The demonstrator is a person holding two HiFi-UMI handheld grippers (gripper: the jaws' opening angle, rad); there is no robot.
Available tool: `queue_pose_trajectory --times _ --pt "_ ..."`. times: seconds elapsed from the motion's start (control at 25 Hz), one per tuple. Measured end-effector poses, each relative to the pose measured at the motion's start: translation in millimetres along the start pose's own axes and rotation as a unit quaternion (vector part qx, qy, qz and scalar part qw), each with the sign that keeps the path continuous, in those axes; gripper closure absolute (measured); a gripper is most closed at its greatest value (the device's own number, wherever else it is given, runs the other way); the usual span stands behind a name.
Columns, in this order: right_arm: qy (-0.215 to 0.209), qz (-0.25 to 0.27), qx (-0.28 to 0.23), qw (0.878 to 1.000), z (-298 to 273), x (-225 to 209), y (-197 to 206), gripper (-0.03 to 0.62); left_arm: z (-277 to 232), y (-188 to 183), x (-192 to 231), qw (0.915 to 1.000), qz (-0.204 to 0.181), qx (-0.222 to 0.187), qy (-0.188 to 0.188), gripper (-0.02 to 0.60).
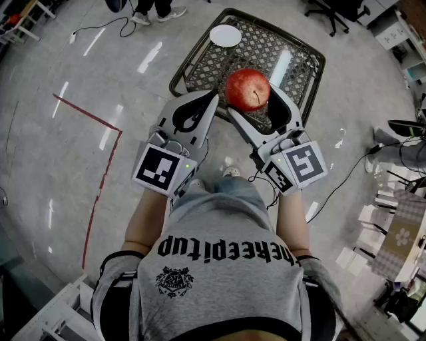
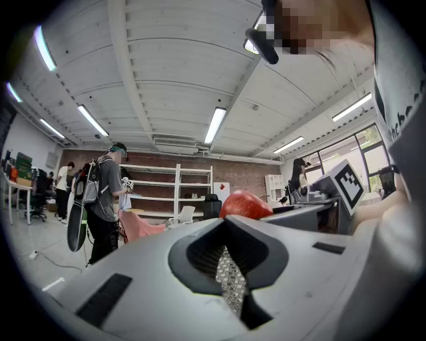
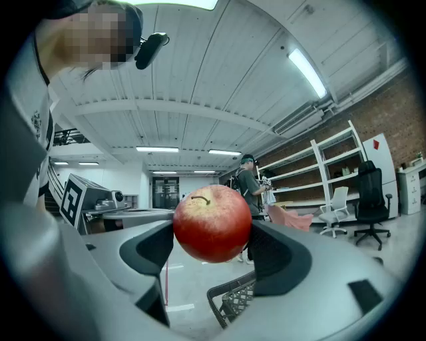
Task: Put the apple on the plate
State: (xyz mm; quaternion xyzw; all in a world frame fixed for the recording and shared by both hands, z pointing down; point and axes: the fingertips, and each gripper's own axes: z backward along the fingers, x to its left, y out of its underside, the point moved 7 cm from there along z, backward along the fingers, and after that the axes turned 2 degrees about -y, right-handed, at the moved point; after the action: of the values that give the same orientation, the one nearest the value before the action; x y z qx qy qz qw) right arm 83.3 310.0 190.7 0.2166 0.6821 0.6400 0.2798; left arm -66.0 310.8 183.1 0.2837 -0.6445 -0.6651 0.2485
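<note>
A red apple (image 1: 247,88) is clamped between the jaws of my right gripper (image 1: 251,98), held in the air over a black wire-mesh table (image 1: 200,63). In the right gripper view the apple (image 3: 212,223) fills the gap of the right gripper (image 3: 212,234), stem up. A small white plate (image 1: 225,35) lies at the far left part of the mesh top. My left gripper (image 1: 212,100) hovers just left of the apple with its jaws together and nothing in them. In the left gripper view the apple (image 2: 245,204) peeks over the left gripper (image 2: 226,225).
A red tape line (image 1: 100,166) runs across the floor at left. Someone's feet (image 1: 156,13) stand beyond the table, with an office chair (image 1: 329,12) at the top right. Cables and white shelving (image 1: 393,193) crowd the right side.
</note>
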Motion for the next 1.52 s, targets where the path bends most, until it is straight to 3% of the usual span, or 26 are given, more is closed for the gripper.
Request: queue_pose_trajectory --times 0.52,1.12,1.52 --pt "-0.012 0.004 0.000 1.000 1.6 -17.6 1.0 0.229 -16.1 3.6 -5.4 0.9999 -0.001 0.002 -0.011 0.548" --pt "-0.042 0.006 -0.005 0.999 21.6 -66.3 0.5 0.214 -58.2 2.7 -30.7 0.9993 0.001 -0.004 -0.038 0.548" --pt "-0.053 0.001 0.003 0.999 -1.3 -75.0 1.2 0.217 -68.5 6.6 -9.8 0.9989 0.001 0.004 -0.047 0.548"
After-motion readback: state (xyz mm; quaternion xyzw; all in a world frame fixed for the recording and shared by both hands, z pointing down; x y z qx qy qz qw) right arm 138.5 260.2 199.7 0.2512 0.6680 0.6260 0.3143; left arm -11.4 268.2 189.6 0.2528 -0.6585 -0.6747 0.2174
